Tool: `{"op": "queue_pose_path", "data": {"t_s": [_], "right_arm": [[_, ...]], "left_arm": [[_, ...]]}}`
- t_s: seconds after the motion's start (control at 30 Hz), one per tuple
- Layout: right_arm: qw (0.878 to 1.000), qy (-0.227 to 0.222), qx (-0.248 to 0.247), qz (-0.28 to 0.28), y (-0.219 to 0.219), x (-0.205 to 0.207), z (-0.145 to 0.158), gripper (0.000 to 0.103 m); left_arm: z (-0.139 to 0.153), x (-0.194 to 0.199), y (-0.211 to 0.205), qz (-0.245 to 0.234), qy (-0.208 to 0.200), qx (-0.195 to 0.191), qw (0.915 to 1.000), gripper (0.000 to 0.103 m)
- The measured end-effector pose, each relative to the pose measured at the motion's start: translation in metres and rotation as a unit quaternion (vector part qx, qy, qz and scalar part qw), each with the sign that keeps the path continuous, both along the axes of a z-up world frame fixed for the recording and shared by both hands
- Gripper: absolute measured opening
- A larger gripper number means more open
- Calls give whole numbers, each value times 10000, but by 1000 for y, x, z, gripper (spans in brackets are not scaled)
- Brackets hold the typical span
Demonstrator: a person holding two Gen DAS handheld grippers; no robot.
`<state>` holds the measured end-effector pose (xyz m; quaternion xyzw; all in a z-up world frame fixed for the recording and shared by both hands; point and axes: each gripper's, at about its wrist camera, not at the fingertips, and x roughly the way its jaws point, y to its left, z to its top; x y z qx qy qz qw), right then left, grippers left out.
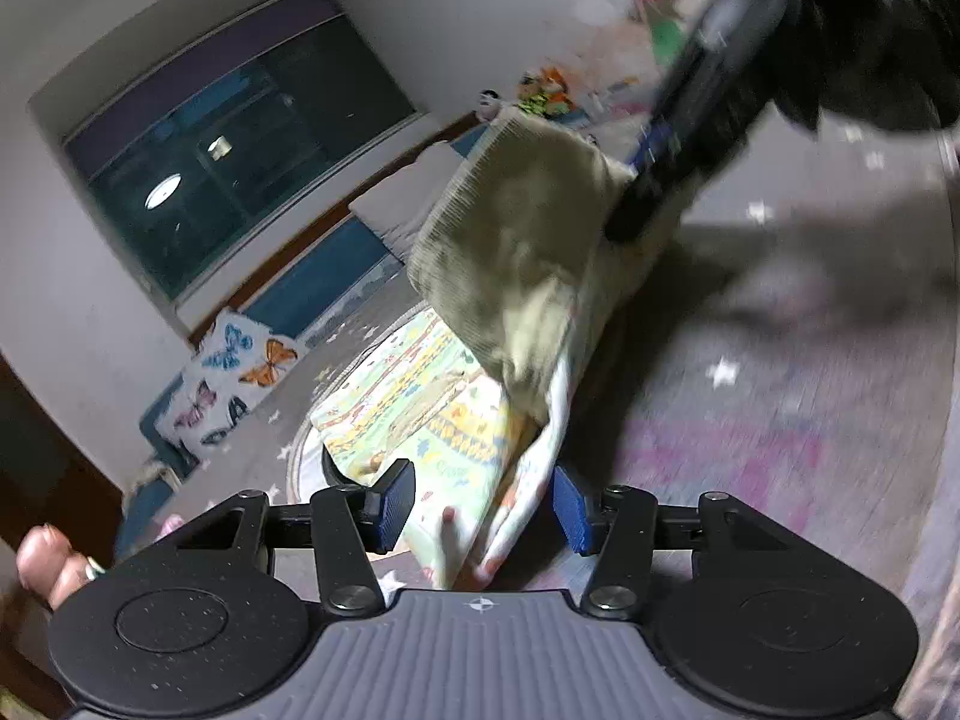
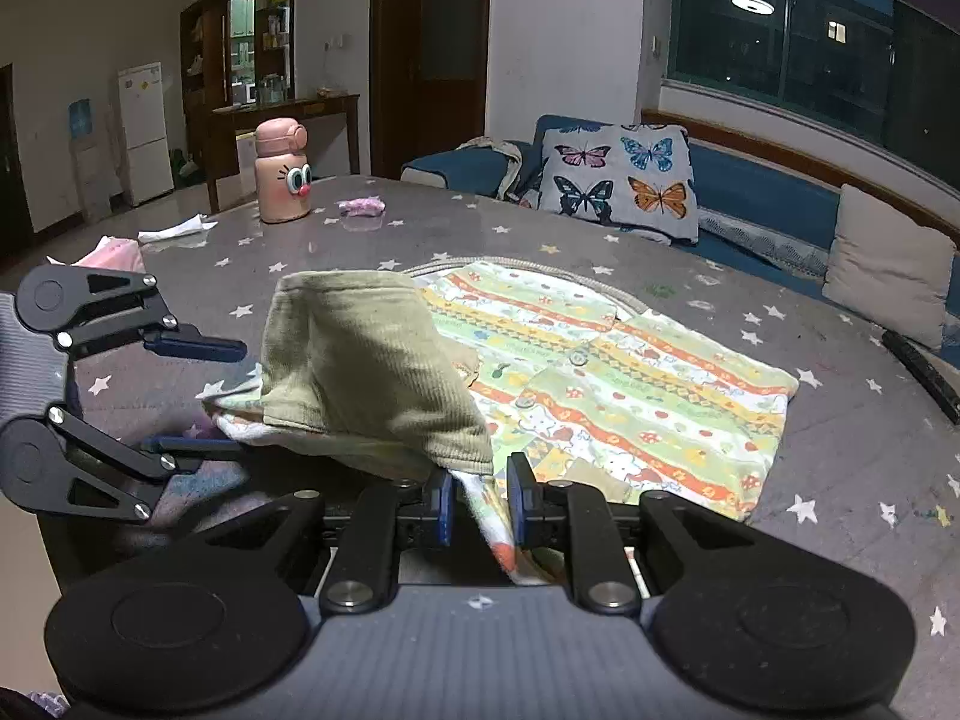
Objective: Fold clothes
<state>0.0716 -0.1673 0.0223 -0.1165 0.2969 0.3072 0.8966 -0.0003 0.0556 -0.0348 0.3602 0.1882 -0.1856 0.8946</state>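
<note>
A child's top with a colourful striped cartoon print (image 2: 630,396) lies spread on the grey star-patterned table (image 2: 840,468). Its olive ribbed part (image 2: 360,372) is lifted and folded over towards me. My right gripper (image 2: 480,501) is shut on the printed edge just below the olive cuff. In the left wrist view it shows as a dark blurred bar (image 1: 624,228) holding the olive cloth (image 1: 522,252) up. My left gripper (image 1: 483,504) is open; the hanging printed edge (image 1: 528,480) sits between its blue pads without being pressed. It also shows side-on as the left gripper (image 2: 210,396).
A pink cartoon-faced bottle (image 2: 282,180), a purple scrap (image 2: 360,207) and a pink pack (image 2: 114,255) sit at the far left of the table. Behind it a blue sofa holds a butterfly cushion (image 2: 624,180) and a beige cushion (image 2: 888,264). A dark bar (image 2: 924,372) lies at the right edge.
</note>
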Motion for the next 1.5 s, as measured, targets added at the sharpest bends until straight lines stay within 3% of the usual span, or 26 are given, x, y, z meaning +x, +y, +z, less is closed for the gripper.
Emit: {"op": "queue_pose_path", "data": {"t_s": [0.03, 0.1, 0.17, 0.2, 0.5, 0.8, 0.93, 1.23, 1.5], "right_arm": [[10000, -12, 6, -13, 0, 0, 0, 16], [10000, -48, 4, -46, 0, -2, -1, 15], [10000, -66, 1, -65, 0, -4, -3, 13], [10000, -69, 6, -70, 0, -5, -4, 12], [9997, -132, 185, -30, -12, -27, 5, 8], [9981, 43, 547, 288, -43, -106, 45, 5], [9971, 109, 669, 346, -50, -124, 55, 4], [9984, -145, 515, 181, -35, -67, 62, 3], [9994, -69, 282, -207, -7, 34, 40, 3]], "left_arm": [[-4, 1, 0, -26, -54, 161, 9999, 51], [-10, 4, 1, -48, -90, 377, 9992, 32], [-12, 7, 4, 0, -11, 391, 9992, 15], [-10, 7, 5, 23, 5, 336, 9994, 11], [24, -27, 9, 143, -81, -212, 9996, 8], [76, -111, 14, 184, 208, -764, 9967, 8], [88, -117, 12, 188, 196, -835, 9961, 8], [88, -49, 11, 543, 109, -951, 9939, 8], [56, 48, 19, 1090, 577, -952, 9878, 8]]}}
